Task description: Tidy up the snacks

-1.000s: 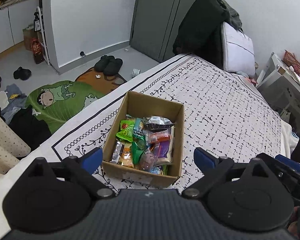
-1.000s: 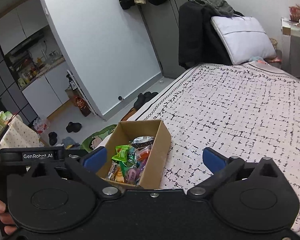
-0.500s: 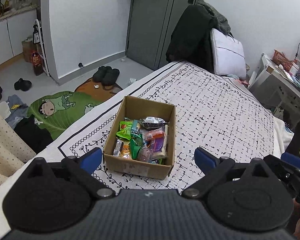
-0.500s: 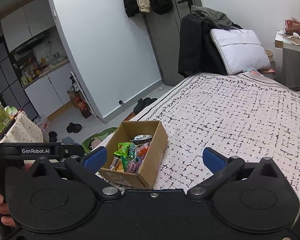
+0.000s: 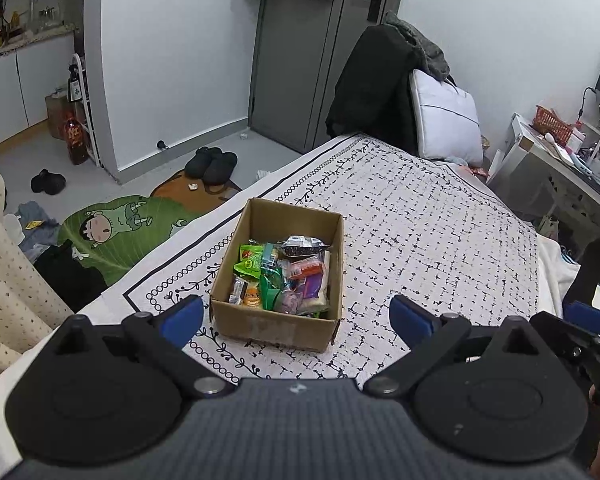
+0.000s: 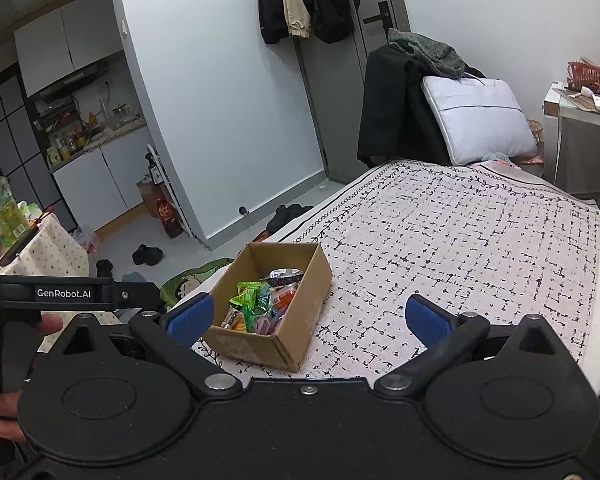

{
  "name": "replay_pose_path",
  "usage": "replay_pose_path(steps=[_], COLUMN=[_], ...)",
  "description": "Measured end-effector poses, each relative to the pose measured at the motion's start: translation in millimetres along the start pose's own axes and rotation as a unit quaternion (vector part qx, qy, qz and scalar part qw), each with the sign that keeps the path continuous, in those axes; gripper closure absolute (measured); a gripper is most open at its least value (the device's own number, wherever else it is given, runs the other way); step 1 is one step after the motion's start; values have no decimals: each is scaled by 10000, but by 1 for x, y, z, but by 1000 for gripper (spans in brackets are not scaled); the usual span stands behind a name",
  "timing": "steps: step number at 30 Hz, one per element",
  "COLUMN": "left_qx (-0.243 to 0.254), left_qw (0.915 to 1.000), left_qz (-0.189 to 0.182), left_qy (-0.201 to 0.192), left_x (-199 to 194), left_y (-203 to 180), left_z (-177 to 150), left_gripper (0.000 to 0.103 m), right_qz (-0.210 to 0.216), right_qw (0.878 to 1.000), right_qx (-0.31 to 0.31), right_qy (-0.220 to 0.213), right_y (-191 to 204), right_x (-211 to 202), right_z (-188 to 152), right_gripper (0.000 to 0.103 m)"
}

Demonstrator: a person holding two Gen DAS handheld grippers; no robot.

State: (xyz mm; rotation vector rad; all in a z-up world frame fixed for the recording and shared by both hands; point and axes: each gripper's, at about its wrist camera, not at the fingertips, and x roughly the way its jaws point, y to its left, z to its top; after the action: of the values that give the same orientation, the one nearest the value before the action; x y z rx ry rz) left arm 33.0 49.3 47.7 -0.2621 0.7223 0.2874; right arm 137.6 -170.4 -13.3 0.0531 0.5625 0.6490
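Hovering with left gripper (image 5: 296, 316) spread wide and empty above the bed (image 5: 440, 240); sitting just ahead, cardboard box (image 5: 278, 326) holding snack packets (image 5: 284, 276); flanking rightward, right gripper (image 6: 308, 318) likewise gaping, likely readying a reach.

A bed (image 5: 440, 240) covered by a white spread with black dashed grid marks and a black vine-and-ring border carries one open brown cardboard box (image 5: 276, 326) of mixed snack packets (image 5: 280, 276). The box sits near the bed's left edge, by the near left corner of the border. A pale grey pillow (image 5: 446, 118) stands at the far end.
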Motion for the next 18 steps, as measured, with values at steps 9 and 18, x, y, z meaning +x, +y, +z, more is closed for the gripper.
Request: replay_pose_path(steps=[9,18], left_qx=[-9,-14], left_qw=[10000,10000], left_qz=[-13,-26], left_qy=[-14,-31], left_x=[-3,-9], left_y=[0,4], left_z=[-4,-9], left_gripper=[4,4], right_qz=[-17,-75], right_qw=[10000,10000], right_qx=[-4,-58], right_qy=[-17,-25], right_y=[2,8], right_x=[-7,-10], right_z=[-2,-3], right_gripper=[0,0])
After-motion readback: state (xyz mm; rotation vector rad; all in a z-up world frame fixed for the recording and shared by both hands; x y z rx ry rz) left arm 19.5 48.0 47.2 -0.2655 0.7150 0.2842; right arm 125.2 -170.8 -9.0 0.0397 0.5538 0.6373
